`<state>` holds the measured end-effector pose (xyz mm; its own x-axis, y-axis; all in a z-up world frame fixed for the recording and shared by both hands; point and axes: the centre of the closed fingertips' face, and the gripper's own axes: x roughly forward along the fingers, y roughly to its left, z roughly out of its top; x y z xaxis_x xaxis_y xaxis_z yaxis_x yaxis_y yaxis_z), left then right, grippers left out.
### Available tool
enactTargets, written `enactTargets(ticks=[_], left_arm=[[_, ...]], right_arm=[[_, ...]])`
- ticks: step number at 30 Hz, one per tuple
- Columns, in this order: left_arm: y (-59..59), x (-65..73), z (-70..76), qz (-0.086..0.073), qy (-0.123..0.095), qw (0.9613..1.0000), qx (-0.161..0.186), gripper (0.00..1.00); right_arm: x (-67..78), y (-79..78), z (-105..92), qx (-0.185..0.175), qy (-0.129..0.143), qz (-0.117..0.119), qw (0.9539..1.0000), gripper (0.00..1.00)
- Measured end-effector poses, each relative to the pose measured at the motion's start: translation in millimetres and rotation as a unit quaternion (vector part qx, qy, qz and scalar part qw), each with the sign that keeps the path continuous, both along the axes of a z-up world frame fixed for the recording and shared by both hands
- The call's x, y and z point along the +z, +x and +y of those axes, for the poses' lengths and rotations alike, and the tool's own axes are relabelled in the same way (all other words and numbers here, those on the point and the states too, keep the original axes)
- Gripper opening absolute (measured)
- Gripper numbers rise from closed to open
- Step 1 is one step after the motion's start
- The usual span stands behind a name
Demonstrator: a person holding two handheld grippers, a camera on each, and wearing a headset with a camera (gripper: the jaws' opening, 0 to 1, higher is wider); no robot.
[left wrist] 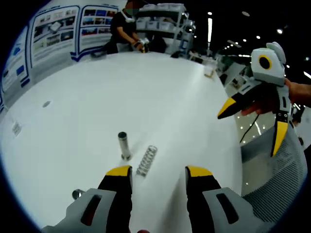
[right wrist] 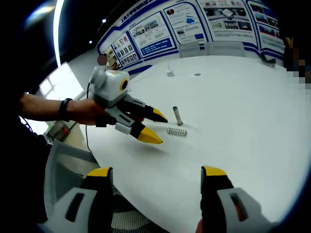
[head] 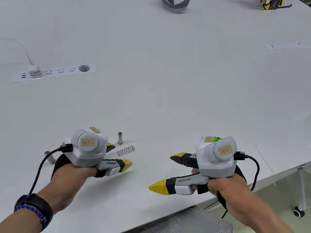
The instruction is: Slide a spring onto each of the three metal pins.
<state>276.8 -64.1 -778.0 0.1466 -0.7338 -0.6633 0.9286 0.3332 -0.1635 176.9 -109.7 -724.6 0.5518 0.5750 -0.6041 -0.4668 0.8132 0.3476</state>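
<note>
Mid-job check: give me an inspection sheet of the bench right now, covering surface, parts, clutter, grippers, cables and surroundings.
Surface: white table.
Job's things: one metal pin upright, bare; one spring lying beside it, apart; second metal piece behind the left gripper, too hidden to identify.
Clutter: power strip; paper label; grey roll at the far edge.
Grippers: left gripper open, aimed at the spring; right gripper open, holding nothing.
Cables: left cable and right cable, black, trailing back; white cord into the strip.
Surroundings: poster wall; person at the far end.
</note>
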Motion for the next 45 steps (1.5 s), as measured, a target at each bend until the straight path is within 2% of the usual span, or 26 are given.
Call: enactTargets(ticks=[8,12,21,23,24,26,29,34,37,45], left_arm=[[7.2,-18.0,-5.8,0.006,0.014,0.9998,0.014,0.35],[9.3,-19.9,-5.7,0.004,0.018,0.9996,0.020,0.31],[17.4,-23.8,-4.5,-0.018,0.025,0.9991,0.028,0.18],[17.5,-24.9,-4.0,-0.019,0.028,0.9991,0.027,0.15],[17.9,-24.8,-4.4,-0.023,0.027,0.9991,0.024,0.14],[18.3,-24.7,-1.9,-0.051,0.046,0.9976,0.006,0.11],[11.9,-25.3,-2.5,-0.030,0.039,0.9987,0.007,0.11],[8.9,-24.7,3.2,-0.029,0.041,0.9987,0.013,0.11],[5.8,-22.9,7.1,-0.024,0.034,0.9990,0.019,0.11],[-3.3,-15.8,25.4,-0.022,0.028,0.9987,0.037,0.11]], right_arm=[[-3.5,-2.3,-1.2,-0.002,0.004,0.006,1.0000,0.75],[-2.2,-2.5,-2.0,-0.004,0.005,0.005,1.0000,0.75],[-3.6,-2.5,-3.2,-0.005,0.005,0.006,1.0000,0.75],[-4.0,-2.4,-3.2,-0.005,0.005,0.006,1.0000,0.75],[-4.0,-2.3,-3.1,-0.005,0.005,0.006,1.0000,0.75],[-3.6,-2.3,-2.9,-0.007,0.006,0.006,0.9999,0.74],[-4.8,-2.3,-2.3,-0.006,0.007,0.007,0.9999,0.74],[-5.3,-2.8,-0.8,-0.003,0.006,0.008,0.9999,0.74],[-4.6,-2.1,0.2,-0.002,0.007,0.008,0.9999,0.74],[-5.6,-0.9,2.9,-0.002,0.013,0.010,0.9999,0.73]])
